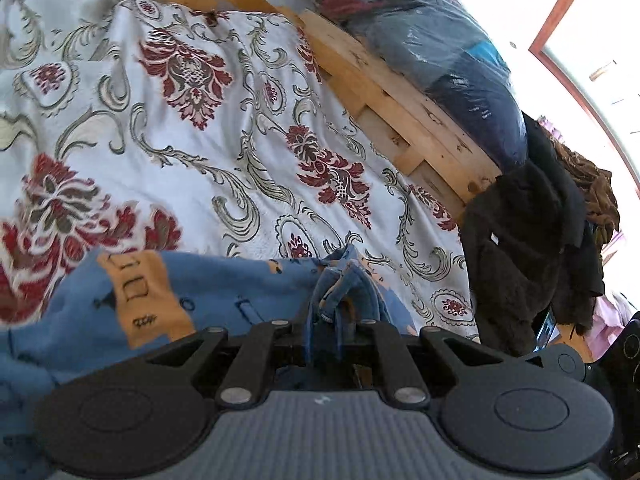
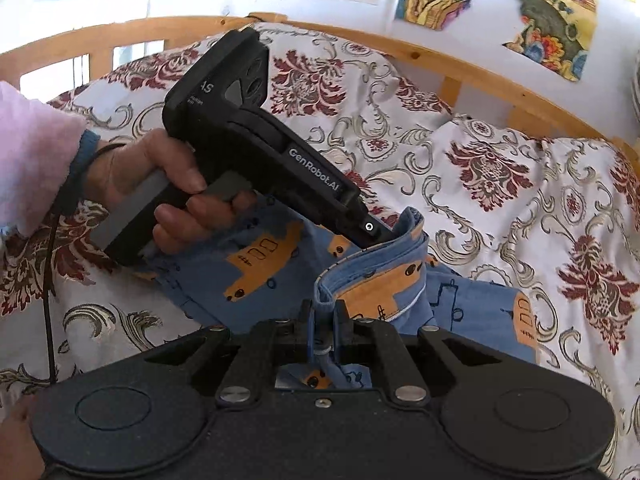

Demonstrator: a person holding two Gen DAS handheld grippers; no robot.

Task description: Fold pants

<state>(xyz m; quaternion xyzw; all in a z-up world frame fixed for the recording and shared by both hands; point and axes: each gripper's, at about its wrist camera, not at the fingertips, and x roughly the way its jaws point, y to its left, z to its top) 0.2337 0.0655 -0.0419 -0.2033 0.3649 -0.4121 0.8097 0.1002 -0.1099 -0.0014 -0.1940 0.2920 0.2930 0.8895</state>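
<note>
Two pairs of tongs, left (image 1: 325,322) and right (image 2: 323,316), are each pinched narrow on an edge of the blue printed pants (image 2: 256,272), low centre of both views, so we should lower them together, taut and level, onto the floral bedspread (image 2: 500,184).

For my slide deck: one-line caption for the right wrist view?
Both tongs, right and left, pinch the blue patterned pants over a floral bedspread.
</note>
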